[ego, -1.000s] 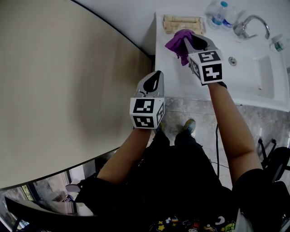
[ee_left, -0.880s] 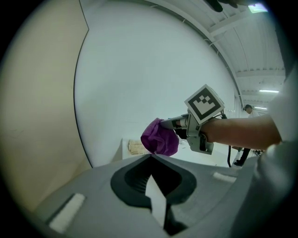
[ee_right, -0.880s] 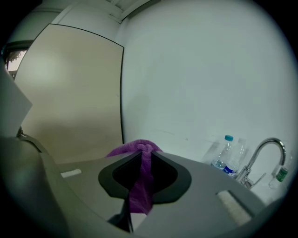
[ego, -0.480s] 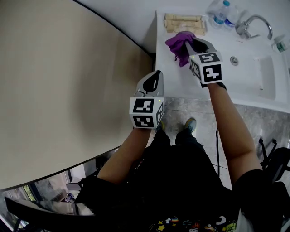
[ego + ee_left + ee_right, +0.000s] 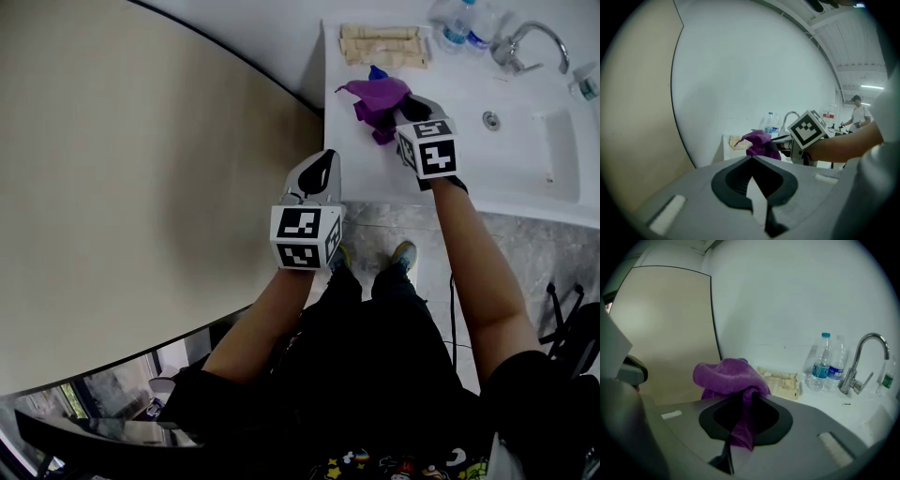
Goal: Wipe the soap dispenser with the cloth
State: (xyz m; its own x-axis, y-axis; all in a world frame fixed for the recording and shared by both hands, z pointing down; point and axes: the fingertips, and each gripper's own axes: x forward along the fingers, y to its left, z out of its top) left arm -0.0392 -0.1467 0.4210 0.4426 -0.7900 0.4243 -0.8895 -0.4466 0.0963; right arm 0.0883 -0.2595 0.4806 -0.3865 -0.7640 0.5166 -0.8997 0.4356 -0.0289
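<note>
My right gripper (image 5: 401,106) is shut on a purple cloth (image 5: 375,97) over the left part of the white counter (image 5: 347,159). The cloth drapes over the soap dispenser; only the dispenser's blue top (image 5: 377,72) shows, and its body is hidden. In the right gripper view the cloth (image 5: 729,376) bunches in front of the shut right gripper (image 5: 743,404), with a strip pinched between the jaws. My left gripper (image 5: 319,174) hangs shut and empty off the counter's left front corner. From the left gripper view, that left gripper (image 5: 752,161) faces the cloth (image 5: 759,143).
Beige packets (image 5: 380,45) lie at the back of the counter, with two water bottles (image 5: 827,363) and a chrome tap (image 5: 525,45) to their right. The sink basin (image 5: 553,155) lies further right. A beige panel (image 5: 141,169) stands left of the counter.
The right gripper has shifted a little with the cloth, which now lies spread out lower, and the blue top has come into view behind it. The left gripper has barely moved.
</note>
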